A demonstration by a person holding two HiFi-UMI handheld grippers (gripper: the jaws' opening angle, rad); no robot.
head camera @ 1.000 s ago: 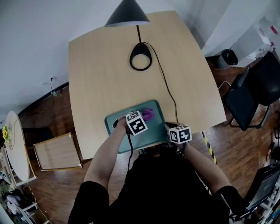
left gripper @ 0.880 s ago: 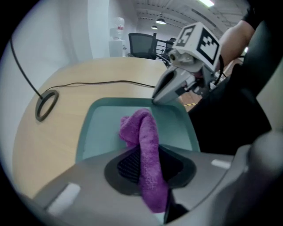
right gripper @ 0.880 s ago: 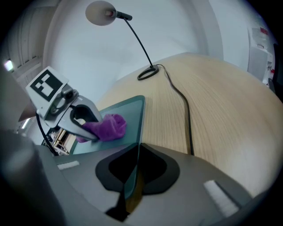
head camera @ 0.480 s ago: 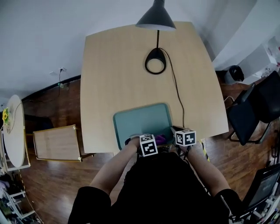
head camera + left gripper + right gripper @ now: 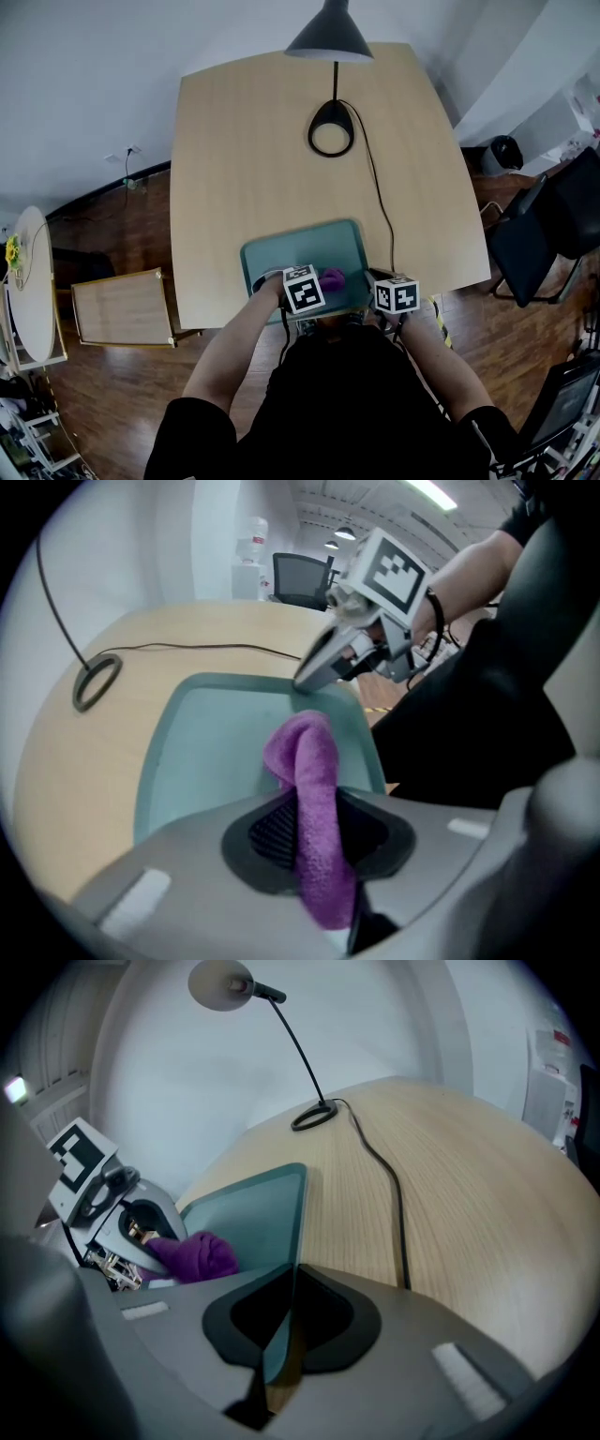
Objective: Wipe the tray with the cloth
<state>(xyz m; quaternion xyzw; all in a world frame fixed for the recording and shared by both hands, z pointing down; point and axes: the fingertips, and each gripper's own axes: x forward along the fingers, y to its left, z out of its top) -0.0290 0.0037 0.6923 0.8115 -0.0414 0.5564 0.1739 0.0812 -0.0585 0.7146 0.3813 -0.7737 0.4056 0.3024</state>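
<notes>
Cloth [image 5: 302,761], purple, sits pinched in the left claw [image 5: 319,841] over the teal tray's [image 5: 216,752] near right part. The right claw [image 5: 281,1330] clamps the tray's right rim on the table [image 5: 450,1204].

Lit brightly and evenly in head view, with a pale sheen on the far half of the counter [image 5: 281,131]. Dimmer over the wooden floor [image 5: 112,403] toward the lower corners. Strongly barrel-distorted: counter edges bowed, walls curved. Slightly smeared along the rim of the tray [image 5: 300,246]. Vignetted to black at the corners in both gripper views, inside a circular fisheye frame. Glaring at ceiling strip lights [image 5: 431,493], top of left gripper view. Soft in nearest foreground; cloth [image 5: 314,789] fairly sharp, pile just resolved. Cool, muted cast throughout.
</notes>
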